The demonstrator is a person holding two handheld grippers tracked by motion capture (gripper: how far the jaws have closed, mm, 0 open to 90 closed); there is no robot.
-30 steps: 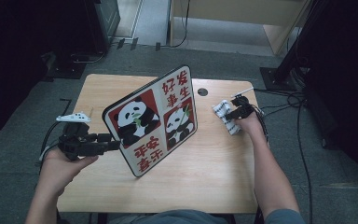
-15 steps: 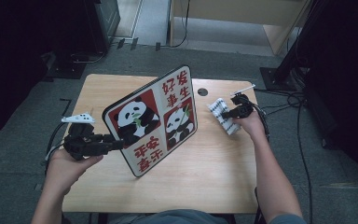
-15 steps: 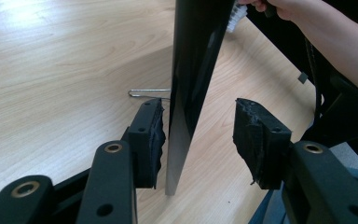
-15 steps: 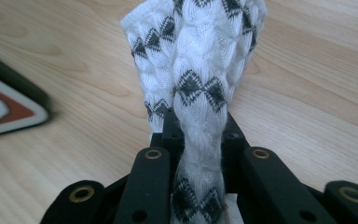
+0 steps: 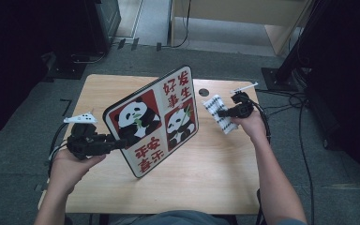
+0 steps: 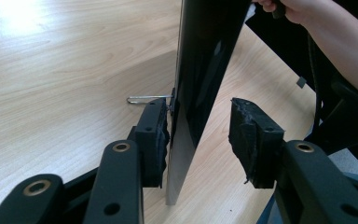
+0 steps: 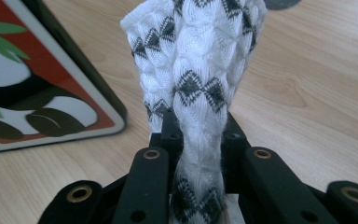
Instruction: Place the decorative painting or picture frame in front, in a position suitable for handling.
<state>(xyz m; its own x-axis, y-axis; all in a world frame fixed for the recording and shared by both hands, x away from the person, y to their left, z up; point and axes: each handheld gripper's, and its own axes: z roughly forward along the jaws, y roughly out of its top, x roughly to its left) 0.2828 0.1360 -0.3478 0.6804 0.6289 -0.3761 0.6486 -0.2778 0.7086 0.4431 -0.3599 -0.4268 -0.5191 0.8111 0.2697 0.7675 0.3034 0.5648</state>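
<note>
A board with panda pictures and red characters [image 5: 154,119] stands tilted on the wooden table [image 5: 206,178], propped on a wire stand [image 6: 144,99]. My left gripper [image 5: 122,140] is open around the board's left edge [image 6: 205,56]. One pad [image 6: 161,135] touches its back and the other pad [image 6: 249,140] stands apart from its front. At the right, my right gripper [image 5: 222,113] is shut on a white cloth with black diamonds [image 5: 215,108]. The cloth [image 7: 200,56] rises bunched between the jaws of my right gripper [image 7: 198,126], beside the board's corner [image 7: 32,79].
A round dark cable hole [image 5: 203,92] sits in the tabletop behind the cloth. Cables [image 5: 286,101] trail off the table's right side. Dark furniture stands on the grey floor [image 5: 37,108] around the table. Bare wood lies in front of the board.
My left hand has drifted slightly toward the near edge, still at the board's edge. The board, the cloth and my right gripper have barely moved.
</note>
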